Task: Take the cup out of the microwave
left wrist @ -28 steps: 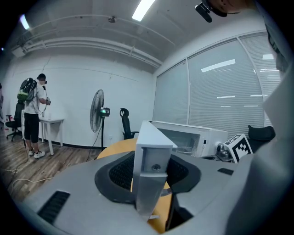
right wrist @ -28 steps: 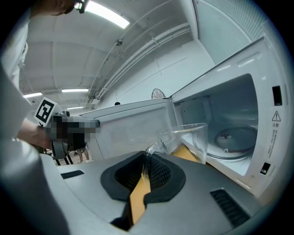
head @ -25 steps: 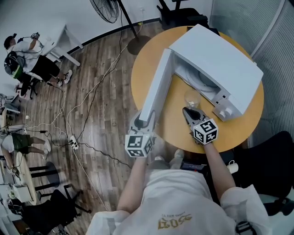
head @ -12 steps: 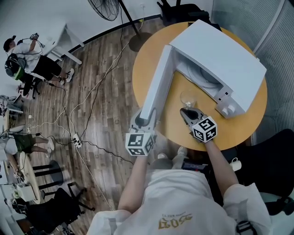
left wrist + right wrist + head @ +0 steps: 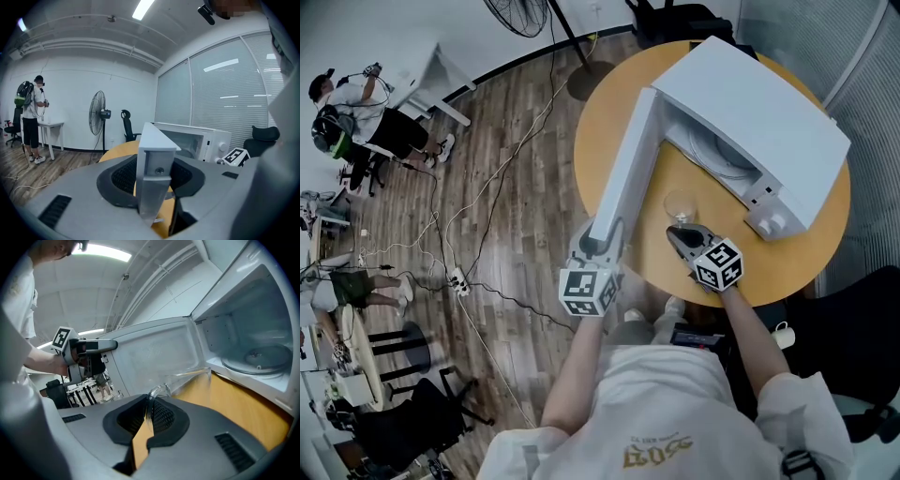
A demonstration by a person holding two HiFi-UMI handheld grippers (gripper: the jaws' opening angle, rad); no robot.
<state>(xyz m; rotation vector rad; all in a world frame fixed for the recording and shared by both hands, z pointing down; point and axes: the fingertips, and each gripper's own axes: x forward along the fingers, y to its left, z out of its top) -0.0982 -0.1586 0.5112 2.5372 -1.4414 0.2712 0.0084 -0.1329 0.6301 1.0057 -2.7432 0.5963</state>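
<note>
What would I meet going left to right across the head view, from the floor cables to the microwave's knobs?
White power strip on the wooden floor → left claw, clamped on the open white microwave door → clear glass cup → knobbed white microwave control panel. The right claw, gripping the cup's handle, overlaps the cup, so it is left out.

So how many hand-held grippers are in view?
2. The left hand-held gripper grips the free edge of the open microwave door; the right hand-held gripper holds the glass cup by its handle, outside the microwave. None looks hidden.
</note>
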